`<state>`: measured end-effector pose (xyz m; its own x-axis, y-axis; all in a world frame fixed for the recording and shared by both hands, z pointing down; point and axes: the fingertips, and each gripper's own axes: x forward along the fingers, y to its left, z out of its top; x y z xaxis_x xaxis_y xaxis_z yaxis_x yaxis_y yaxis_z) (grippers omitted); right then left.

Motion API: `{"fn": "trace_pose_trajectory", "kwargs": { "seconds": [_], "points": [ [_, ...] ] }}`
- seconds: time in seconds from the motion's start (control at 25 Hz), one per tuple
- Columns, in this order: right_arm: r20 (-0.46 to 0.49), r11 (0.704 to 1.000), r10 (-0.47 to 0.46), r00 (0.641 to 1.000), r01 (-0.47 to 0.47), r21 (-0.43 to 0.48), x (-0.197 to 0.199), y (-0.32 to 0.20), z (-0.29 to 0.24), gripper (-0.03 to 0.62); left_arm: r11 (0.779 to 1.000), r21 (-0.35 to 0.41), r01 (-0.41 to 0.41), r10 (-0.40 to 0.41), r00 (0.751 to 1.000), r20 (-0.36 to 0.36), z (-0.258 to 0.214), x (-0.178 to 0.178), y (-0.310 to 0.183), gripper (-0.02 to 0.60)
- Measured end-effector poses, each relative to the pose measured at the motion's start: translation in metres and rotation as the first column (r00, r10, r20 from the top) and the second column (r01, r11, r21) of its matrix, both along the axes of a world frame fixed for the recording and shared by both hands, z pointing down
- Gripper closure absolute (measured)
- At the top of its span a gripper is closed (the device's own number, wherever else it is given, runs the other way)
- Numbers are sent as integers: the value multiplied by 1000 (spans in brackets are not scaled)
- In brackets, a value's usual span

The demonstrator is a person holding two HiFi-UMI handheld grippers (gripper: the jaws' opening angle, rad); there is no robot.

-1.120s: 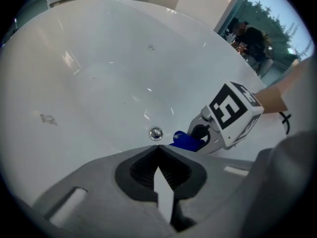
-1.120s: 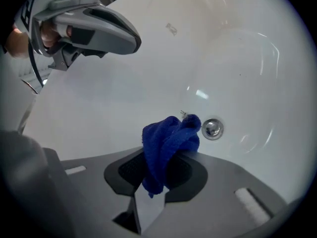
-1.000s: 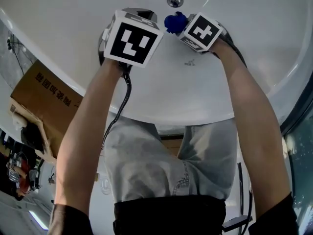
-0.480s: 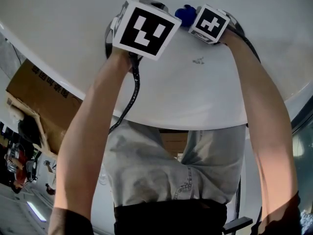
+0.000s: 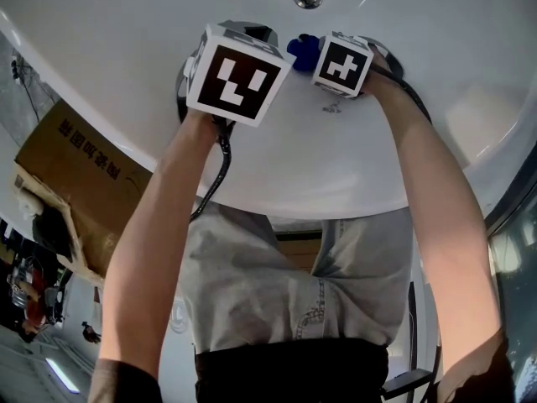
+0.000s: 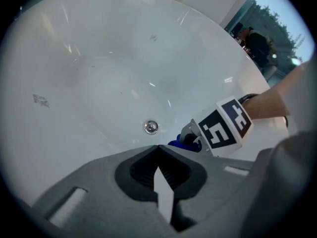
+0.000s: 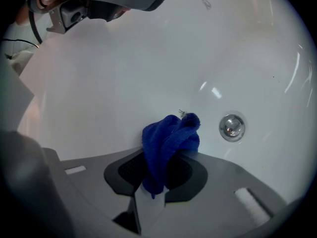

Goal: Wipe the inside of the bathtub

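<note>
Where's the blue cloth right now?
The blue cloth is clamped in the right gripper, inside the bathtub, left of the drain in the right gripper view.

Background — a brown cardboard box [image 5: 80, 170] stood at left; a window [image 6: 270, 16] at right showed trees [image 6: 287, 31] in daylight

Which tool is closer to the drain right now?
Right. The right tool, shut on the blue cloth, sits just beside the drain; the left tool, shut and empty, is farther off.
</note>
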<state>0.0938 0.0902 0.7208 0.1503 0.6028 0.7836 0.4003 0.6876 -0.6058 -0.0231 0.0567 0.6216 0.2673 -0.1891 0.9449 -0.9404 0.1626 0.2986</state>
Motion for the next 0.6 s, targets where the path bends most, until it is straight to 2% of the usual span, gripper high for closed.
{"fn": "trace_pose_trajectory", "kwargs": {
  "seconds": [0.12, 0.32, 0.6],
  "points": [
    [28, 1000, 3, 1000, -3, 20, -2, 5, -11, 505, 1000, 12, 4, -4, 1000, 16, -7, -2, 4, 577],
    [52, 1000, -1, 999, 3, -26, 0, 23, -40, 505, 998, 39, 49, -49, 999, 11, -24, -4, 6, 577],
    [34, 998, -7, 999, 9, -61, 12, 35, -73, 505, 997, 72, 6, -7, 1000, 11, -46, 2, 2, 577]
  ]
}}
